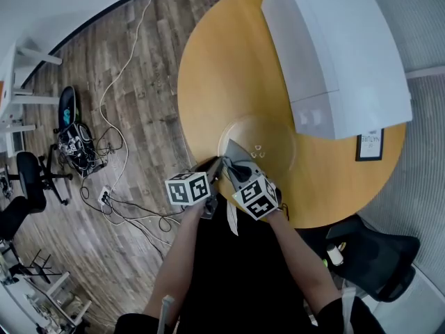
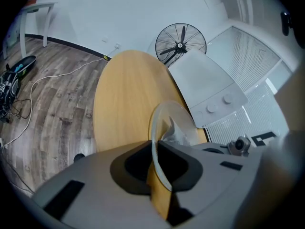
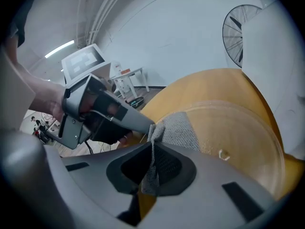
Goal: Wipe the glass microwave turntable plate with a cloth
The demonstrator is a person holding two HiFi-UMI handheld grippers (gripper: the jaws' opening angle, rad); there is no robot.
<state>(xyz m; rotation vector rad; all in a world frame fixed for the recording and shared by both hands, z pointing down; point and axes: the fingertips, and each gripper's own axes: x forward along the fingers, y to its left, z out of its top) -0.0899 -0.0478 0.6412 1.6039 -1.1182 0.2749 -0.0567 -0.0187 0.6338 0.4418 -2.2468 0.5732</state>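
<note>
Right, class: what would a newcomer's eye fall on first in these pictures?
Probably the big white microwave on the far right part of the round table. Next come the two grippers at the near edge: the left gripper clamps the rim of the glass plate, while the right gripper holds a grey cloth over it.

Cloth (image 3: 178, 130) is grey, plate (image 1: 277, 132) clear, table (image 1: 222, 68) orange-yellow, microwave (image 1: 341, 54) white.

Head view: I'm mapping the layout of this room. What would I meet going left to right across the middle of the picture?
Black office chair → tangle of cables → glass turntable plate → black framed sign.
</note>
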